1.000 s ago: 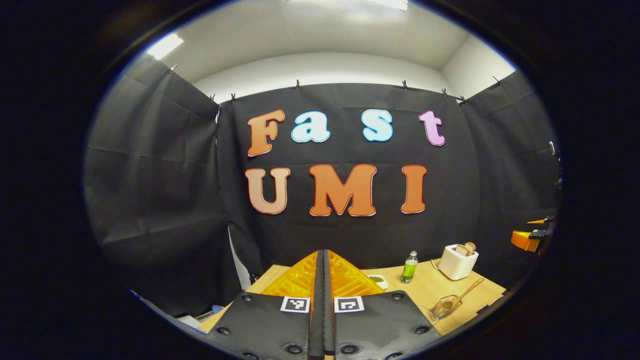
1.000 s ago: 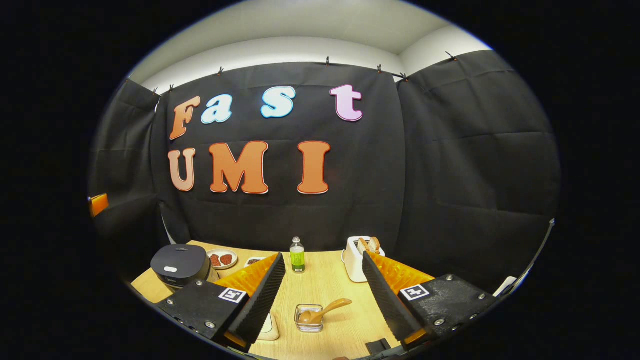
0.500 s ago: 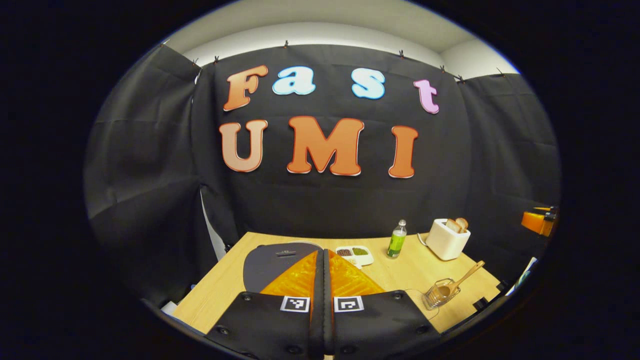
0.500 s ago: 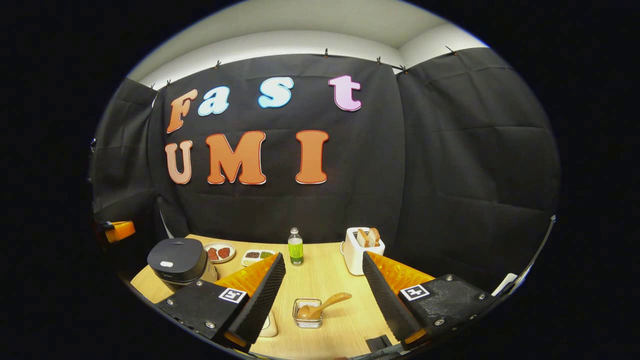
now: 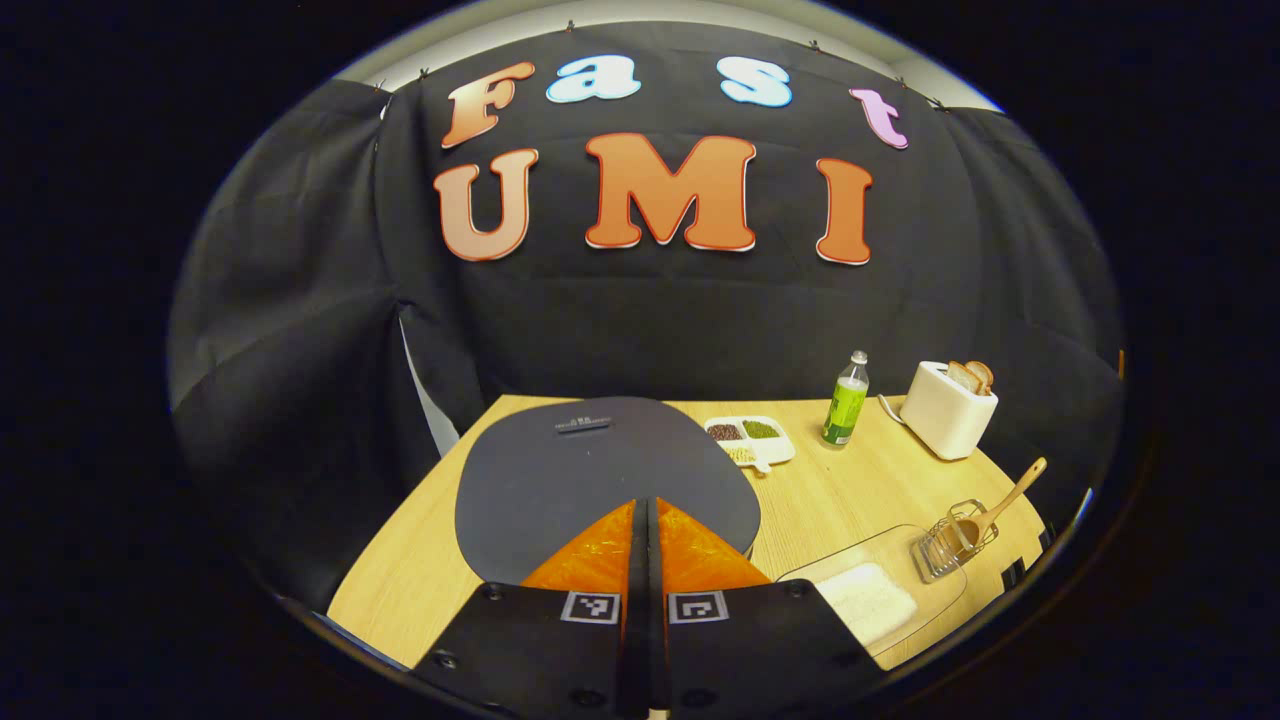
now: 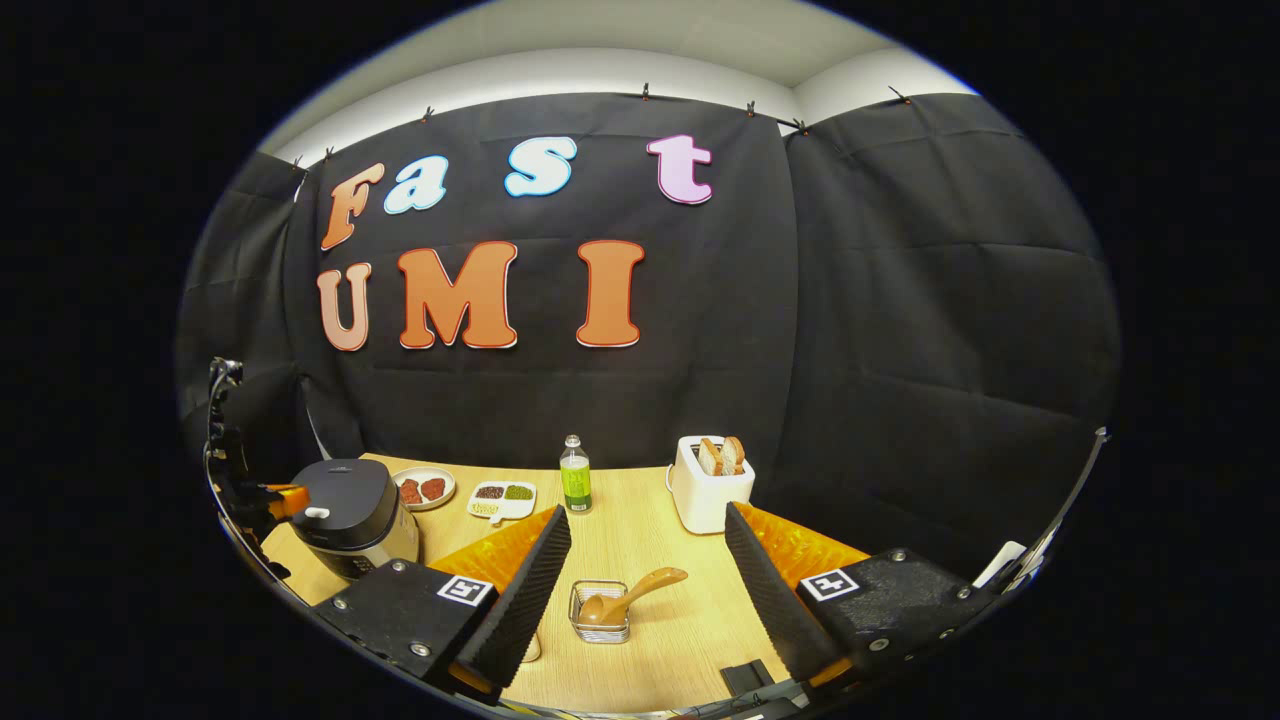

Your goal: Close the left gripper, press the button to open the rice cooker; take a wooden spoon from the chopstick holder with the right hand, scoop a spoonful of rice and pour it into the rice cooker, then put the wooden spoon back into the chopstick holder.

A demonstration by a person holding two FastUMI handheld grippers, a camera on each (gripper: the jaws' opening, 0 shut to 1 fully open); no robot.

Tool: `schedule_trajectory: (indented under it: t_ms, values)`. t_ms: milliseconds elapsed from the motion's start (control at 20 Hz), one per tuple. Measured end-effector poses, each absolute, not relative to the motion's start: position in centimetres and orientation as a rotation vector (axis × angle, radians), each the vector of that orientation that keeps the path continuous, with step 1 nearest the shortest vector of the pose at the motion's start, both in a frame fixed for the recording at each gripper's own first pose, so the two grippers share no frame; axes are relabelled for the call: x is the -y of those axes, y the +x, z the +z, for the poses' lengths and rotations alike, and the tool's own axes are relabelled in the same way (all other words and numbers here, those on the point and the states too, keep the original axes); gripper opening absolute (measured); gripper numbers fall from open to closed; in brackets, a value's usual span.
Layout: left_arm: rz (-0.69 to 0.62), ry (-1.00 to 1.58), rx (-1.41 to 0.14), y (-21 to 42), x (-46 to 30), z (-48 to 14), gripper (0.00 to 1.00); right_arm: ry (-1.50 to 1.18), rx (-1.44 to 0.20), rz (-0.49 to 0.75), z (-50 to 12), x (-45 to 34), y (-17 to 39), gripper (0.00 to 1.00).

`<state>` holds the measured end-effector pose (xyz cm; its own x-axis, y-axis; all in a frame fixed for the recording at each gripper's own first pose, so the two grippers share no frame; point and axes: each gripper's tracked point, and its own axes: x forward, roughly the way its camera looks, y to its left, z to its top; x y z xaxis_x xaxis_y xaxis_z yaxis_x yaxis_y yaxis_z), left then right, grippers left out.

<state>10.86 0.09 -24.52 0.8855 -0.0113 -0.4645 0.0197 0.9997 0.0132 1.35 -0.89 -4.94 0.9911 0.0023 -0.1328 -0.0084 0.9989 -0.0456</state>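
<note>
The rice cooker (image 5: 600, 470) has a dark lid, down, right beneath my left gripper (image 5: 645, 505), which is shut with nothing between its fingers. In the right gripper view the left gripper (image 6: 285, 497) hovers at the near edge of the rice cooker (image 6: 350, 510), beside its pale button (image 6: 318, 513); I cannot tell if they touch. The wooden spoon (image 6: 630, 595) leans in the wire chopstick holder (image 6: 598, 612) on the table, below and ahead of my open right gripper (image 6: 647, 520). A clear container of white rice (image 5: 865, 600) sits beside the chopstick holder (image 5: 945, 545).
At the back of the wooden table (image 6: 650, 560) stand a green bottle (image 6: 573, 475), a white toaster (image 6: 710, 482) with bread, a divided dish (image 6: 503, 497) of beans and a plate (image 6: 423, 488) of red pieces. Black cloth walls close in behind.
My left gripper, still shut, has dipped down and come in over the rice cooker, whose lid now looms large. The right gripper stays open and has only tilted slightly downward.
</note>
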Motion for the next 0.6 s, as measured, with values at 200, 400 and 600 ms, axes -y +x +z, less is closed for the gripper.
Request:
schedule_trajectory:
  t_ms: [200,400,600]
  values:
    - [-0.009,-0.002,-0.527,10.2,-0.1,-26.0,0.04,-0.055,-0.145,-0.007,-5.3,1.4,1.2,0.96]
    - [-0.033,0.023,-0.555,10.7,-0.1,-26.6,0.02,-0.047,-0.160,-0.004,-5.9,1.5,1.3,0.96]
    - [-0.047,-0.004,-0.607,10.6,-0.3,-27.0,0.05,-0.042,-0.179,0.003,-6.6,1.3,1.1,0.96]
